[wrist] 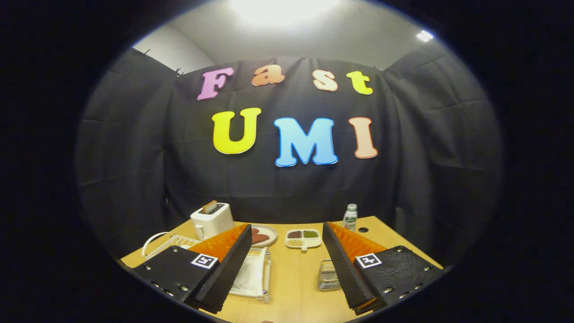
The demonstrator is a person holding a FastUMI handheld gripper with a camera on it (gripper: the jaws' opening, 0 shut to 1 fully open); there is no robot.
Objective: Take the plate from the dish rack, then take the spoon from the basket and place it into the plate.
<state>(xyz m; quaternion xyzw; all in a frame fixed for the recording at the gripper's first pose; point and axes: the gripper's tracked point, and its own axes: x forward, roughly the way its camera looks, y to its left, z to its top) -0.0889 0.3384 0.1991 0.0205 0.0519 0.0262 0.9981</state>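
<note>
Fingers (287, 264) spread wide, empty, held high over desk (293, 278) for overview; dish rack (168, 244) beyond left finger, basket (328, 274) beside right finger.

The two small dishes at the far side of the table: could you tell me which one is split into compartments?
The white rectangular dish, beyond the gap between the open tool's fingers, holds separate dark, green and pale fillings. The round plate beside the toaster is undivided.

A white toaster (211, 219) stands at the table's (293, 278) far end. Nearby sit 1 small divided dish (303, 238) and 1 bottle (350, 217).
</note>
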